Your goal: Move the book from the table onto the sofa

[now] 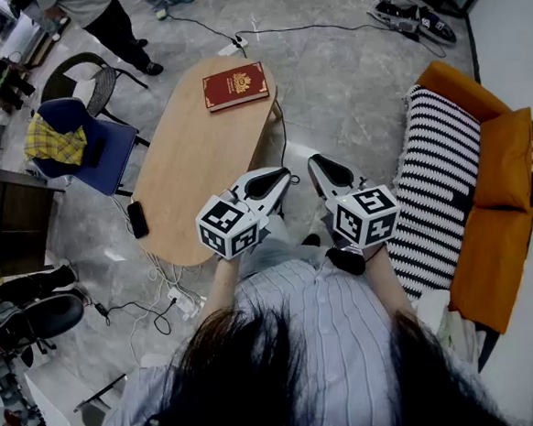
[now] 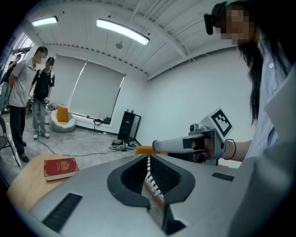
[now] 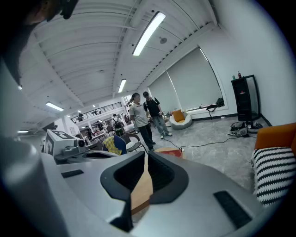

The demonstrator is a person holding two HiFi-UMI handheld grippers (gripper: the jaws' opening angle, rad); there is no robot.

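The red book (image 1: 235,86) lies flat at the far end of the oval wooden table (image 1: 189,168); it also shows in the left gripper view as the red book (image 2: 60,167), and its edge peeks over the right gripper's jaws as the red book (image 3: 172,152). The sofa (image 1: 503,244) is orange, with a black-and-white striped blanket (image 1: 438,171), and stands to the right. My left gripper (image 1: 282,175) and right gripper (image 1: 318,163) hover side by side near the table's near end, well short of the book. Both are shut and empty. The left gripper (image 2: 148,157) points toward the sofa, the right gripper (image 3: 145,155) along the table.
A dark phone (image 1: 137,218) lies on the table's left edge. A blue chair with a yellow cloth (image 1: 75,143) stands left of the table. Cables (image 1: 154,304) trail on the floor. People (image 1: 104,18) stand beyond the far end. An orange cushion (image 1: 505,156) rests on the sofa.
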